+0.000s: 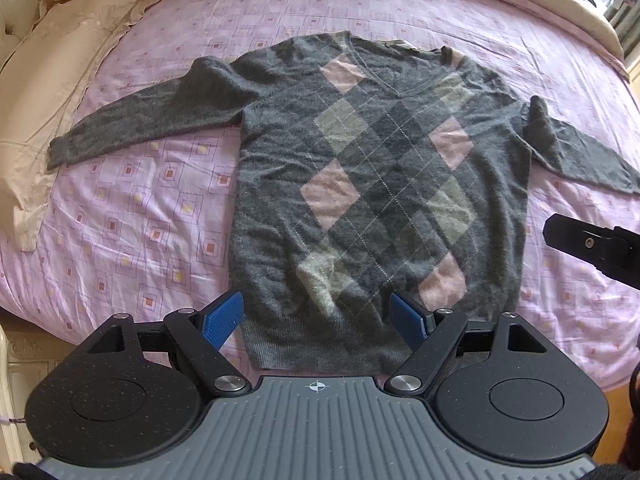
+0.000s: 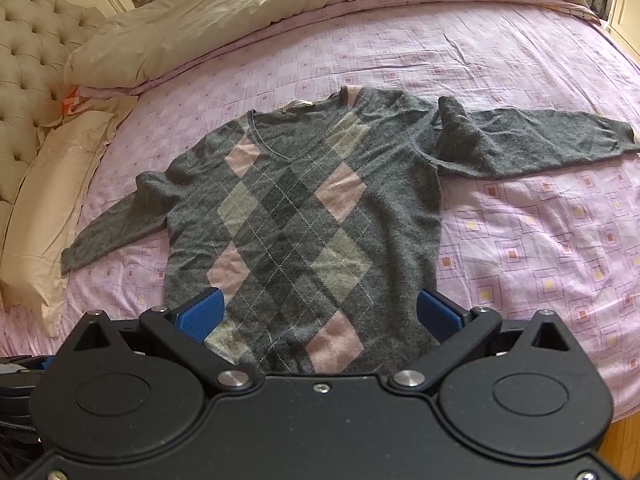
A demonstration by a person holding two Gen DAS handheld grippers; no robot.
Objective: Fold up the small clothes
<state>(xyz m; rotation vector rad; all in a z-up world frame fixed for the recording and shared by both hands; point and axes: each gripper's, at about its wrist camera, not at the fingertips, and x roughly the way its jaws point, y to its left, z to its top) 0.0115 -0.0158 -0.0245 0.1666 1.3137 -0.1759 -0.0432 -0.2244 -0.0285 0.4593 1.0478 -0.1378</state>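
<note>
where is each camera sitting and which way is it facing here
Left wrist: on the left claw, looking steeply down at the sweater hem on the bed; own open blue fingers show, plus the right claw's tip at the right edge.
Right wrist: on the right claw, looking down over the hem; open fingers show.
Shared: sweater, bed, pillows.

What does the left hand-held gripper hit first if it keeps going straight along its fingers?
Most likely the grey argyle sweater, near its ribbed hem. The left hand-held gripper points steeply down with open jaws straddling that lower edge; nothing shows in between, though depth is hard to judge.
</note>
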